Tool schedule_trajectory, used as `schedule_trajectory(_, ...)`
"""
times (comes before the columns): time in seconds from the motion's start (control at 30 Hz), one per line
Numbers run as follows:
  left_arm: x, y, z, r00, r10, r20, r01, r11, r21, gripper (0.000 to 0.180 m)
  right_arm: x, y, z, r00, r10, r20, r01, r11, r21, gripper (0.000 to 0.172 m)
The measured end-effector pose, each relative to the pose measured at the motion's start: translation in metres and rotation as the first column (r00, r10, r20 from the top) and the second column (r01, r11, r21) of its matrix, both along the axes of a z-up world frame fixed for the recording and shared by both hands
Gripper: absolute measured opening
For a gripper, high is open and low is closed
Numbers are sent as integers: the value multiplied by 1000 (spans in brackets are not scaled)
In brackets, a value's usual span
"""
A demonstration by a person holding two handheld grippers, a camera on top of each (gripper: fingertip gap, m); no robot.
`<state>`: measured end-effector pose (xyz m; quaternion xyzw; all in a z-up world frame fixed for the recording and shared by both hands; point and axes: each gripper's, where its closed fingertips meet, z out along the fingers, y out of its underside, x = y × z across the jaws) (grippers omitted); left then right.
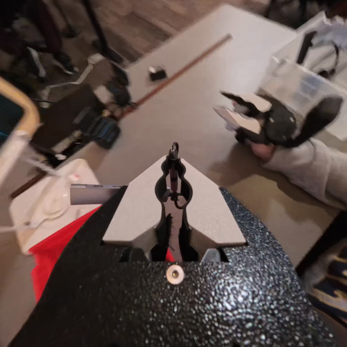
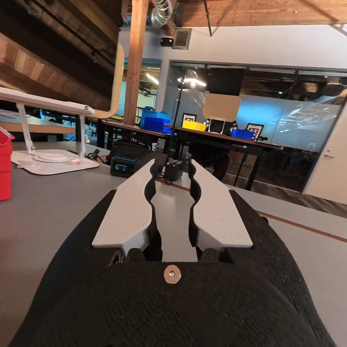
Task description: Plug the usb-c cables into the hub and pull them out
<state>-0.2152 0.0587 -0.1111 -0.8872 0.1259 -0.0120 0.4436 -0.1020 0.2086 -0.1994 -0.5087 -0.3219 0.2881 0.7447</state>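
While L gripper (image 1: pixel 173 159) pinched the light, stiff plug (image 1: pixel 173 150) by its shell, R gripper (image 2: pixel 172 169) sat agape, empty; cable prob. floppy.

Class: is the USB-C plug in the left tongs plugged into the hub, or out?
Out: the plug points into open air; the hub lies apart, leftward.

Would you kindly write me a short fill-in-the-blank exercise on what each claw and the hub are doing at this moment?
1. The left claw is shut on a USB-C ____, its metal tip poking out in front.
2. The right claw is ____, with nothing between its fingers.
3. The grey hub lies to the ____ of the left claw in that claw's view.

Missing words: plug; open; left
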Motion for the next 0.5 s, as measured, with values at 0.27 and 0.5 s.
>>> schedule_trajectory(0.27, 66, 24, -144, 980, -162, -112, 119, 939, -322, 6, 1, 1, -3, 1000, -12, 16, 12, 1000, -3, 29)
schedule_trajectory(0.5, 83, 41, -164, 979, -189, -82, 162, 952, -260, 44, 7, 3, 0, 1000, -14, -9, 14, 1000, -17, 29)
